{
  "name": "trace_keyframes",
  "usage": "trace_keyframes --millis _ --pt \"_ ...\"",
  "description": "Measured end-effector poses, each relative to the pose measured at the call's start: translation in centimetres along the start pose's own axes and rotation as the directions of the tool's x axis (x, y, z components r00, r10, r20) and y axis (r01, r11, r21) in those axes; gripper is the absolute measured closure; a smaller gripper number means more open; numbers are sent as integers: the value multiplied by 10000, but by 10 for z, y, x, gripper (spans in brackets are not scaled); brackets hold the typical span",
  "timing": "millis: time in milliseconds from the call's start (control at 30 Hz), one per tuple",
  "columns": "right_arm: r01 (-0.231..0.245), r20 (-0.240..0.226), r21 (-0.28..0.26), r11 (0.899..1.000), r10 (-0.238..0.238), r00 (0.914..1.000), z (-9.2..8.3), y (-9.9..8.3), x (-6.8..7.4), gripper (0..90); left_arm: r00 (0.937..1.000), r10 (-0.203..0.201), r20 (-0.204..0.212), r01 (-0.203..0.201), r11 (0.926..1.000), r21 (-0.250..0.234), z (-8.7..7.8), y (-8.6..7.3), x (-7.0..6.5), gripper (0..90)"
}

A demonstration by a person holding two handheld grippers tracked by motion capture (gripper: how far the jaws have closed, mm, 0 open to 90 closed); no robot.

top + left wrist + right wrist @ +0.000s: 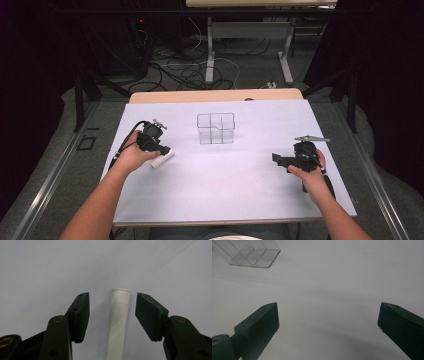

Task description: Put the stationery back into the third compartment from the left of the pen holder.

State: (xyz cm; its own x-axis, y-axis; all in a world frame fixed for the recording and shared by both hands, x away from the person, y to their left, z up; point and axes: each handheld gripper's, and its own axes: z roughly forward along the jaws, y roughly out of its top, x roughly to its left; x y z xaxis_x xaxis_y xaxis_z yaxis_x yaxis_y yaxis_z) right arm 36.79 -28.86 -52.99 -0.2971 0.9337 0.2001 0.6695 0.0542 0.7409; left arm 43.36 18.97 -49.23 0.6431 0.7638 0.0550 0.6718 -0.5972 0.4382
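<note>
The left gripper (112, 315) has its jaws spread around a white tube (118, 322) lying on the white table (225, 175), pads not touching it; the right gripper (328, 325) is wide open, near a clear divided box (216, 128)

Table (225, 175) lit evenly from above, pale lavender-white, no hard glare. Room around it very dark, corners near black. High view soft, low detail. Gripper views dimmer, greyish, mild vignetting at edges. Jaws close to lens slightly blurred. Faint soft shadow beside white tube (119, 322). Clear box (253, 253) washed out, low contrast.
</note>
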Motion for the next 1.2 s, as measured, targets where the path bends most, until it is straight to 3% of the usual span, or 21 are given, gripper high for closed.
trace_keyframes --millis 333,533,767,1200 --pt "58 8 28 10000 -58 10000 0 0 0 32 9993 217 313 -233 9984 523 10 7 -8 532" --pt "10 9 60 10000 -10 10000 1 -1 0 32 9975 563 431 -601 9940 911 16 10 -11 578" --pt "19 -21 91 10000 -19 10000 2 -1 0 31 9945 1007 283 -1036 9860 1310 23 11 -16 620" --pt "67 -31 123 9999 -67 10000 3 -2 0 32 9940 1093 100 -1094 9789 1724 34 11 -11 640"
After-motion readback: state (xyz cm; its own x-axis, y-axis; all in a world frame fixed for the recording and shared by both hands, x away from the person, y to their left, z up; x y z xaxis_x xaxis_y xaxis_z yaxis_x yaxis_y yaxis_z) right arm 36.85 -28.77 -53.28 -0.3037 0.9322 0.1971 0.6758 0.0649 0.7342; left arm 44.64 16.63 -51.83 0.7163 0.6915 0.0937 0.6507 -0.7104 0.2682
